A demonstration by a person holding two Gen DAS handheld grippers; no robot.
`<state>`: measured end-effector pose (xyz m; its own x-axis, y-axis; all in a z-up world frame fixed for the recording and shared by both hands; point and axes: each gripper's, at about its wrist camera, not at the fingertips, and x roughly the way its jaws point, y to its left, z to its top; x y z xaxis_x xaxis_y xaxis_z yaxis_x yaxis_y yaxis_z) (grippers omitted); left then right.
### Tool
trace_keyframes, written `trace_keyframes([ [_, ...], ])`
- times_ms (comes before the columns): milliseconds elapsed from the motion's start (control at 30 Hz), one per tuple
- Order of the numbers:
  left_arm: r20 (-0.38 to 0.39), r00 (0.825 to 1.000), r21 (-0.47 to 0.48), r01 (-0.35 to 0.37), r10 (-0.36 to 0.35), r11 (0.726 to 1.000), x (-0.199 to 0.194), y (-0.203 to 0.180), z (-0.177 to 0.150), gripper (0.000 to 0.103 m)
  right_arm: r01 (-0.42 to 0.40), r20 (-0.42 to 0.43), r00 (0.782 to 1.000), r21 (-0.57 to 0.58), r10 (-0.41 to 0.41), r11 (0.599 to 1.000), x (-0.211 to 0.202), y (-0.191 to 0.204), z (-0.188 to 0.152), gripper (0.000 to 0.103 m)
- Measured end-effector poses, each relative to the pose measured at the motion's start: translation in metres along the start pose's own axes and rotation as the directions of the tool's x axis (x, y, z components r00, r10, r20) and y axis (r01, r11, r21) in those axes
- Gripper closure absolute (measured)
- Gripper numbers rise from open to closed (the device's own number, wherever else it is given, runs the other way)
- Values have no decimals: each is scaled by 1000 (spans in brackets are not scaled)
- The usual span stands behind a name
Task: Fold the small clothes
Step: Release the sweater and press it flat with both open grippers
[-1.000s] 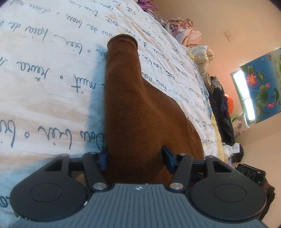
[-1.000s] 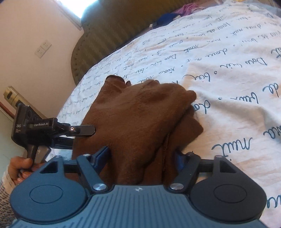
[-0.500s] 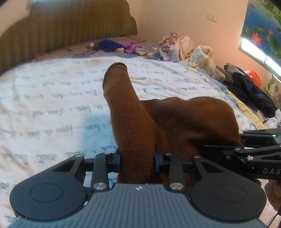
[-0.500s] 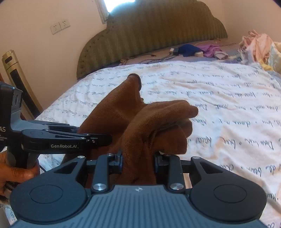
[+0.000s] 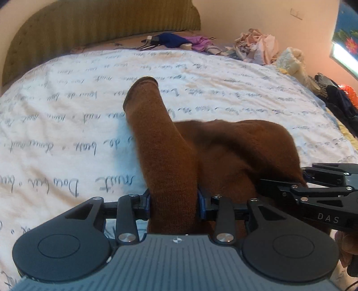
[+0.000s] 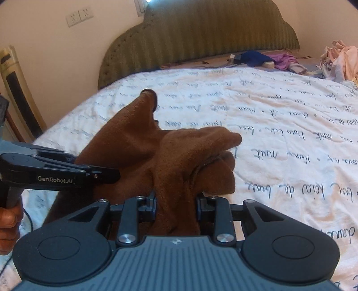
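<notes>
While my left gripper (image 5: 173, 201) and my right gripper (image 6: 176, 206) each clamp a bunch of the brown fleece garment (image 5: 223, 152), jaws just loosened slightly yet pressing the cloth, it hangs between them above the near part of the bedspread (image 5: 67, 125). Its sleeve (image 5: 152, 116) points far, toward the green headboard (image 6: 201, 33).

From where I stand I count one brown garment (image 5: 223, 152), with one sleeve (image 5: 154, 134) sticking up from it. Two tools: the left tool (image 5: 174, 201) and the right tool (image 6: 176, 201). One bed, under one white cover printed with script (image 5: 67, 125), and one green headboard (image 6: 201, 35). Two loose heaps of clothes: one blue and purple heap (image 5: 179, 41), one pale pink heap (image 5: 257, 46). Two wall sockets (image 6: 80, 15) side by side.
</notes>
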<state>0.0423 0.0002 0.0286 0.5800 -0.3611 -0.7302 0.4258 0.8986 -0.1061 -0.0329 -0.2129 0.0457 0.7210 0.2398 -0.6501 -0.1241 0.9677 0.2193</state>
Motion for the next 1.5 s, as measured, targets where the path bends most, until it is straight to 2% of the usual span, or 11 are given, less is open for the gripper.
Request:
trace_keyframes([
  [33,22,1000,-36,16,-15,999,-2,7,-6,49,-12,-16,1000,26,12,1000,6,-4,-7,58],
  [100,-4,998,-105,64,-65,992,-9,22,-8,32,-41,-36,998,102,45,994,5,-15,-12,25],
  [233,34,993,-127,120,-116,985,-47,32,-13,31,-62,-1,998,110,63,992,-27,-17,-18,25],
  [533,-71,964,-332,220,-257,918,-59,45,-76,32,-86,4,996,149,87,985,-65,-23,-58,26],
  [600,-48,960,-359,242,-277,901,-52,49,-82,57,-115,6,993,166,116,979,-57,-24,-64,60],
  [633,-53,955,-379,250,-291,891,-49,51,-83,81,-125,-5,992,180,128,976,-52,-24,-66,90],
  [800,-43,939,-414,293,-340,862,-58,59,-72,88,-132,30,991,160,129,978,-60,-11,-61,91],
  [1133,-102,960,-336,213,-260,918,-65,59,-88,75,-74,-30,997,106,77,992,-57,-8,-71,79],
  [1300,23,993,-210,121,-119,970,-113,56,-53,59,-23,122,992,44,18,999,-91,-14,-38,79],
  [1333,52,992,-208,126,-118,970,-114,55,-42,48,-26,132,991,38,21,999,-87,-15,-29,79],
  [1500,106,978,-224,200,-180,954,-66,31,5,46,-52,119,991,-24,54,998,-42,-5,4,79],
])
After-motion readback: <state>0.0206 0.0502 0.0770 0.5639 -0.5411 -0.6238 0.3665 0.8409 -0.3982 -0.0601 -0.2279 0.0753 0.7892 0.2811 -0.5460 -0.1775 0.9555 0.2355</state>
